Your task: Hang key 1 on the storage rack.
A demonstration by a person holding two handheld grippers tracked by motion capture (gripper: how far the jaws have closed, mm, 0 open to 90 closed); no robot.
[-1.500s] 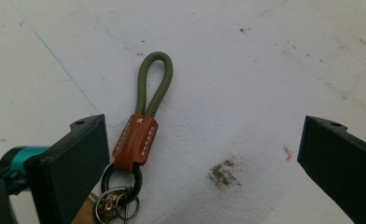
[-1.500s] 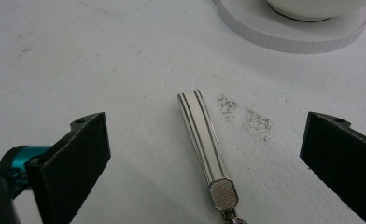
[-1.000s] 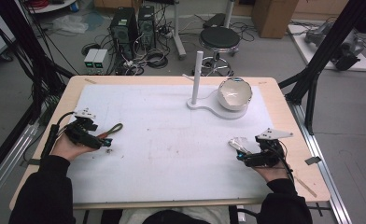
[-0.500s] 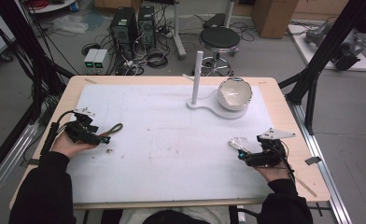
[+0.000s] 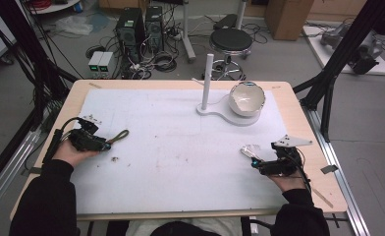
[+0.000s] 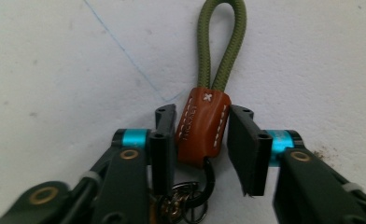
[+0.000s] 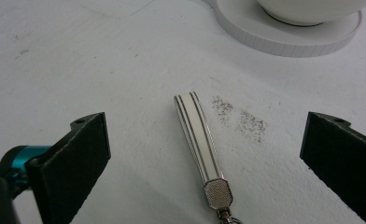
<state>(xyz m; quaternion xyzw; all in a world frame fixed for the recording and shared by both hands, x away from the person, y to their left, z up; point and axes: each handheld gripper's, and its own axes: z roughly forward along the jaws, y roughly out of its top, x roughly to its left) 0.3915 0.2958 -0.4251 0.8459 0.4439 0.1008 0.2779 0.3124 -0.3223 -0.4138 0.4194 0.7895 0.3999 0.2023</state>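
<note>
Now left tongs [image 6: 200, 140] nearer keychain [image 6: 203, 126]

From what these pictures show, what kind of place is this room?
Probably a robotics lab or data-recording workshop, not a home. A black frame surrounds the wooden table, computer towers and tangled cables sit on the grey floor behind it, and a person works with a camera-carrying gripper in each hand.
</note>
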